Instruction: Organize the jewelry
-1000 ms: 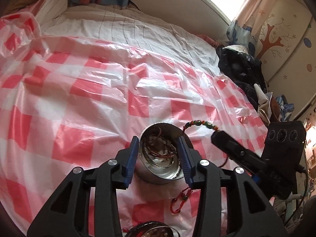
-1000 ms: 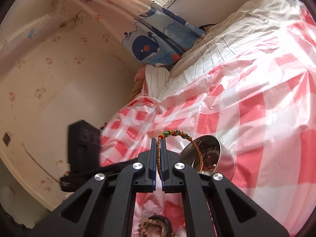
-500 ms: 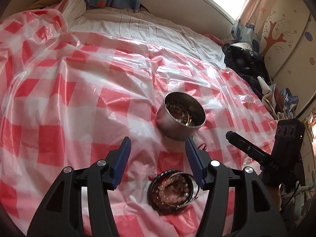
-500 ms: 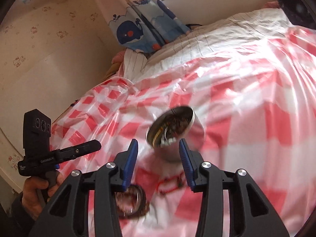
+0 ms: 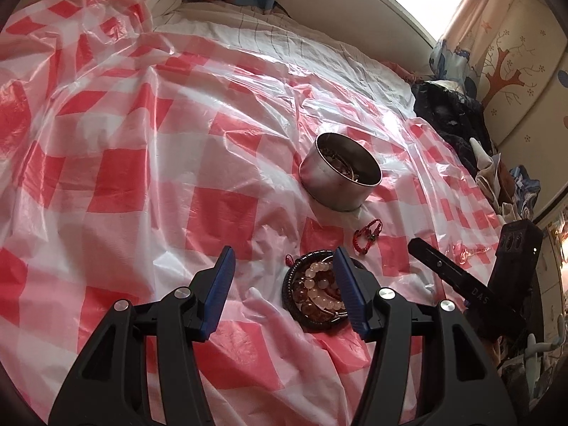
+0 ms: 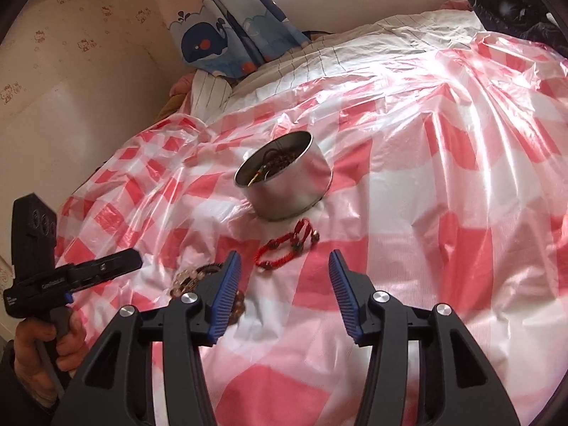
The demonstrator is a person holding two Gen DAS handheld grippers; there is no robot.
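Note:
A round metal tin [image 5: 340, 179] holding tangled jewelry stands on the red-and-white checked plastic sheet; it also shows in the right wrist view [image 6: 285, 176]. A red cord bracelet [image 5: 367, 236] lies just in front of the tin, seen too in the right wrist view [image 6: 287, 245]. A pile of bead bracelets [image 5: 317, 293] lies nearer, partly behind my left gripper's right finger, and shows in the right wrist view [image 6: 193, 278]. My left gripper [image 5: 282, 293] is open and empty. My right gripper [image 6: 282, 293] is open and empty, just short of the red bracelet.
The checked sheet [image 5: 142, 177] covers a bed with a striped white sheet [image 5: 284, 42] beyond. Dark clothes [image 5: 447, 113] are piled at the right edge. A whale-print curtain [image 6: 227, 32] and wall [image 6: 71, 71] stand at the left.
My right gripper let go of the green-and-red beaded bracelet and opened. Both grippers pulled back from the tin; the left one no longer straddles it.

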